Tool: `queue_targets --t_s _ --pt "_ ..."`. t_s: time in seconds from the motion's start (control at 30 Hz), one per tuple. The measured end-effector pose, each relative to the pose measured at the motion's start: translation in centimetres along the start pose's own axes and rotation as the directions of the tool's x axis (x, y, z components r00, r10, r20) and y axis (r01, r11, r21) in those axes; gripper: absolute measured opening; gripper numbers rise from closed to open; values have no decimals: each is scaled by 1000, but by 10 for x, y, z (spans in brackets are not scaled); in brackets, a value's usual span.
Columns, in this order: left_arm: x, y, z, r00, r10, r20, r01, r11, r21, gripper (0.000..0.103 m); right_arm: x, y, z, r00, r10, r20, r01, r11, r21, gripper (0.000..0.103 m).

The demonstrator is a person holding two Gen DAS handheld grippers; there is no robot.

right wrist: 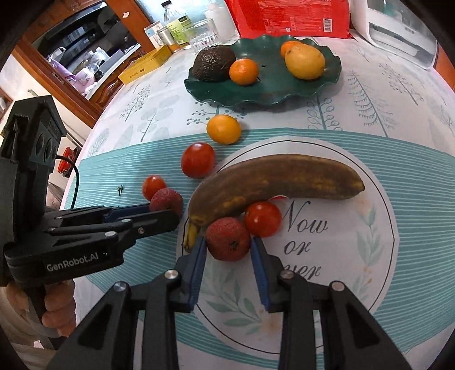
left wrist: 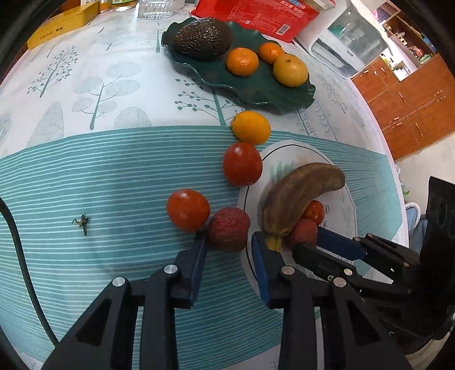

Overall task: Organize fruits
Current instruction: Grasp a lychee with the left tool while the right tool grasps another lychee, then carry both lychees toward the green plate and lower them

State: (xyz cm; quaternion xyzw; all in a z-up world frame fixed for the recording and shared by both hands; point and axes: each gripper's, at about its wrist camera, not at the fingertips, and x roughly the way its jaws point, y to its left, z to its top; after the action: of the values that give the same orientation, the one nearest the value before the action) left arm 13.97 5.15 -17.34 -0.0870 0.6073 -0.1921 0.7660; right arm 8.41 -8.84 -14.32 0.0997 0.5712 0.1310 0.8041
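My left gripper (left wrist: 229,247) is open around a red lychee (left wrist: 228,229) on the tablecloth, beside a cherry tomato (left wrist: 188,209); it also shows in the right wrist view (right wrist: 163,210). My right gripper (right wrist: 227,250) is open with its blue pads on either side of a second lychee (right wrist: 228,239) on the white plate (right wrist: 369,256), next to a tomato (right wrist: 263,218) and a brown banana (right wrist: 273,182). Another tomato (left wrist: 242,163) and a yellow-orange citrus (left wrist: 251,127) lie on the cloth.
A green leaf-shaped dish (left wrist: 256,91) at the back holds an avocado (left wrist: 202,37), mandarins (left wrist: 242,61) and a yellow fruit (left wrist: 290,70). Behind it are a red packet (left wrist: 256,14), a glass, a yellow box (left wrist: 61,27) and a white appliance. A small stem (left wrist: 82,222) lies on the cloth.
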Motion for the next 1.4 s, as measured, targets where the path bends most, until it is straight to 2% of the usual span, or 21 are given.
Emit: queue_targets --t_s 0.27,0.37,0.4,0.77,0.97,1.13,1.3,1.4 --pt "3 0 6 1000 8 9 -7 999 -44 40 2 -1 2 1000 6 -2 -6 1000 18 34" --pt "5 1 8 1000 10 22 -8 998 -69 36 4 0 2 1000 3 4 -3 1000 16 34" --pt "5 1 8 1000 9 23 -7 997 -73 31 5 1 2 1000 -2 5 2 1000 10 33" --pt "-14 -12 -10 997 68 20 -67 997 -27 29 -12 10 -9 1000 7 2 -7 999 -41 31" --pt "-53 -24 -16 996 79 37 -80 997 11 29 -47 13 -10 1000 -12 27 14 997 -73 31" --pt "-102 -41 3 988 109 113 -119 989 88 29 -98 19 12 993 -48 107 61 991 -120 31" --pt "-154 -60 42 967 147 207 -186 966 182 29 -156 23 51 974 -91 205 123 981 -150 31" --pt "-185 -71 71 946 172 274 -239 943 232 29 -189 27 79 957 -121 265 170 971 -170 31"
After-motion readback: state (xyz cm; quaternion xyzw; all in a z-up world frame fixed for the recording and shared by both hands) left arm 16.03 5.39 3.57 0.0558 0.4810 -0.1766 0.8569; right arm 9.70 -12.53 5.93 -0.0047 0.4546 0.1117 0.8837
